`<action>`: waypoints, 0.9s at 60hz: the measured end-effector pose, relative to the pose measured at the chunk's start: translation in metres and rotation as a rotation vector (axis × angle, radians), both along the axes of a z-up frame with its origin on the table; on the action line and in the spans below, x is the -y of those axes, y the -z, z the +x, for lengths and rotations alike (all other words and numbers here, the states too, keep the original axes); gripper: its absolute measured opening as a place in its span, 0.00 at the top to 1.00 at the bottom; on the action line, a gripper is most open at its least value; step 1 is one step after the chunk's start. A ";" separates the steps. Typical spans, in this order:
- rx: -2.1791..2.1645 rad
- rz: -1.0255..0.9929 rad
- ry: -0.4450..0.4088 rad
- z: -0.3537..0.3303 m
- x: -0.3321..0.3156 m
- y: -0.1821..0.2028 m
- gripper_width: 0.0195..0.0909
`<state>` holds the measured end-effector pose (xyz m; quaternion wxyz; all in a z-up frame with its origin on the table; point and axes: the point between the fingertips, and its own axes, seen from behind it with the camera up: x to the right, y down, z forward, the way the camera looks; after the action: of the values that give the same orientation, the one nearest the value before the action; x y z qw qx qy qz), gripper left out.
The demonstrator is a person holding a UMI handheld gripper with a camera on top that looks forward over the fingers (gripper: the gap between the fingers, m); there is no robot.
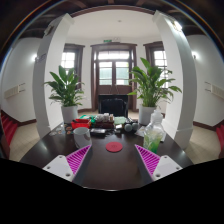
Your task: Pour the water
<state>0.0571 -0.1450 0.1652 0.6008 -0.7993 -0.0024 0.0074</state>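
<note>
My gripper is open above a dark table, with its two magenta pads spread wide and nothing between them. A red round coaster lies on the table just ahead of the fingers. A clear plastic bottle with a greenish lower part stands beyond the right finger. A pale cup stands beyond the left finger.
Several small items clutter the far side of the table. Two large potted plants stand behind it, either side of a dark door. White pillars flank the room.
</note>
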 end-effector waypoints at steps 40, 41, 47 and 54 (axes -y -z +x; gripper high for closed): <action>0.025 0.131 0.140 0.032 -0.119 -0.003 0.22; 0.031 0.136 0.142 0.032 -0.120 -0.005 0.25; 0.051 0.115 0.135 0.028 -0.122 -0.002 0.48; 0.047 0.124 0.121 0.024 -0.121 -0.007 0.63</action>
<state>0.0813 -0.0241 0.1723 0.6484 -0.7592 0.0314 -0.0477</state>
